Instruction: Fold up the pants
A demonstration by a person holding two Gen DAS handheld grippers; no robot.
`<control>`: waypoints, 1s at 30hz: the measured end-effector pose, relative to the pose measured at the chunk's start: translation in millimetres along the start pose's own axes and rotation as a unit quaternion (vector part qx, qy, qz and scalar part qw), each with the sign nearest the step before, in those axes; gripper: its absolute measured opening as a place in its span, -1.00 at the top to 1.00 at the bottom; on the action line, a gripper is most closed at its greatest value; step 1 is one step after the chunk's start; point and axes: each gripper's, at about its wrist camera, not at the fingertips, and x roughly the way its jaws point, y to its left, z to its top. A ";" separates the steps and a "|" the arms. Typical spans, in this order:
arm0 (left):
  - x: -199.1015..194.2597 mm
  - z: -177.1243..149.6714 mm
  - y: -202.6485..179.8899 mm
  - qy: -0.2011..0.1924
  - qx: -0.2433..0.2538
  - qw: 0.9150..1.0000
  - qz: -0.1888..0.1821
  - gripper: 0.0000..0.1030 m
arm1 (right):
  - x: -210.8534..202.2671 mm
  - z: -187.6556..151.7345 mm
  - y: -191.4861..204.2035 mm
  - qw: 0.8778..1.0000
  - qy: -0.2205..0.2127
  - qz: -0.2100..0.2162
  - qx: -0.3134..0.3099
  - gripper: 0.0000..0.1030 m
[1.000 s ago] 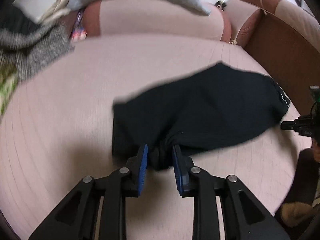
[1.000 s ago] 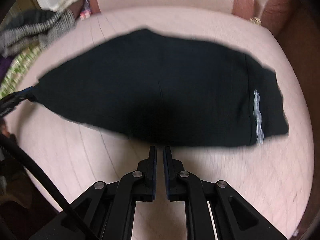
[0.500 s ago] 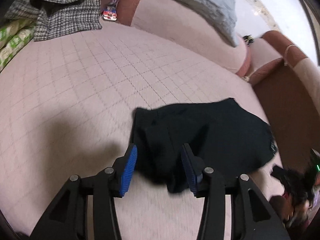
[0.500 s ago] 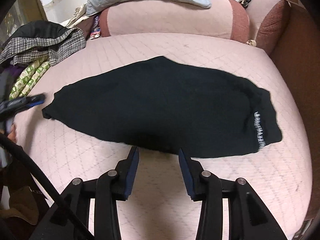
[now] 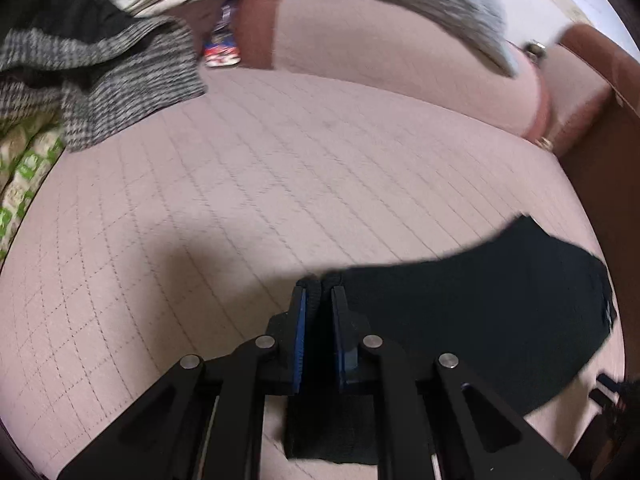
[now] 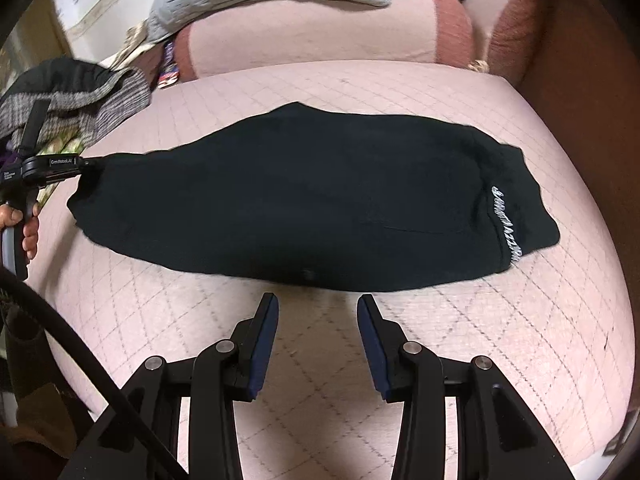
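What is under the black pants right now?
The black pants lie spread on the pink quilted cushion. The left gripper pinches one end. Anything beneath the fabric is hidden.

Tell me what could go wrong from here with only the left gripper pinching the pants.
1. The left gripper pinches only a thin bunched edge of the black pants; a pull could slip it free.
2. The right gripper is open and short of the near hem, so dragging one end may skew the fold.
3. The checked garment lies close on the left and could snag.
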 end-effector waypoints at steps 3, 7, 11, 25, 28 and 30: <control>3.0 -1.1 12.9 -0.007 -0.005 0.999 0.044 0.81 | 1.7 -3.3 -9.2 1.000 0.003 0.001 0.014 0.13; 0.1 -17.3 36.8 0.032 -0.046 0.998 0.005 0.79 | -2.3 -2.7 -23.9 0.999 -0.004 0.001 0.034 0.13; -18.9 -33.4 25.3 0.014 -0.020 1.000 -0.008 0.50 | -10.7 9.8 -51.3 0.997 -0.031 -0.018 0.069 0.13; -49.3 -88.1 0.9 0.009 -0.020 1.000 0.007 0.10 | -19.6 14.7 -170.1 0.952 -0.049 -0.089 0.288 -0.35; -60.2 -93.3 -5.4 0.000 -0.028 0.999 -0.021 0.10 | 3.5 20.5 -174.3 0.947 -0.038 -0.057 0.315 -0.26; -62.5 -95.9 -13.6 0.004 -0.023 1.000 -0.020 0.10 | 9.7 26.8 -170.3 0.947 -0.022 -0.075 0.313 -0.07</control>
